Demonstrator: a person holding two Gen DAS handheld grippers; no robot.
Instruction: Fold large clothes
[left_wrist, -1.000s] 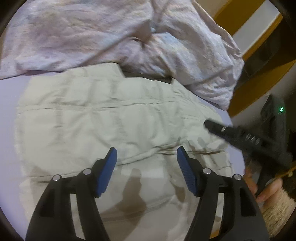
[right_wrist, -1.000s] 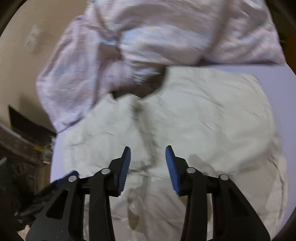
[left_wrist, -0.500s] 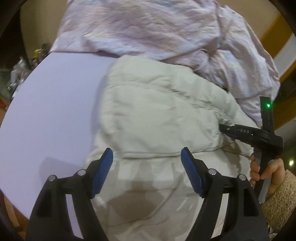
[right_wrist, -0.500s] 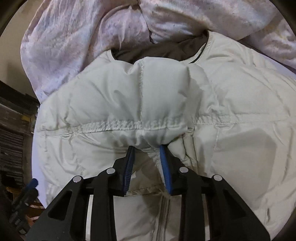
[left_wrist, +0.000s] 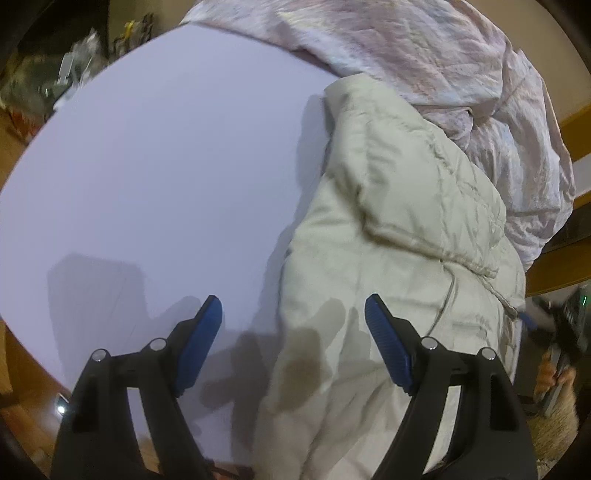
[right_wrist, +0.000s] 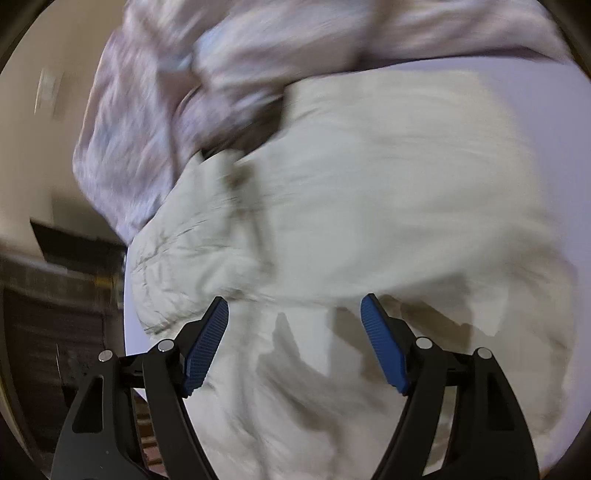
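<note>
Both tongs, left (left_wrist: 293, 341) and right (right_wrist: 294, 341), gape empty. The cream jacket (left_wrist: 399, 251) runs toward twelve o'clock; its left edge lies nearest the left tongs.

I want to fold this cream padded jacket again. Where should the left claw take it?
Probably the cream padded jacket's long edge beside the bare table, approached from that open side. The edge lies thick and exposed there; the pink cloth crowds the far side. The left claw is open.

a pale cream quilted jacket (left_wrist: 406, 229) is seen at 3 o'clock on a plain lavender table (left_wrist: 166, 177); a mottled pink-white sheet (left_wrist: 443, 62) is seen at 1 o'clock. blue ribbed pads (left_wrist: 386, 341) are carried on black gripper arms.
</note>
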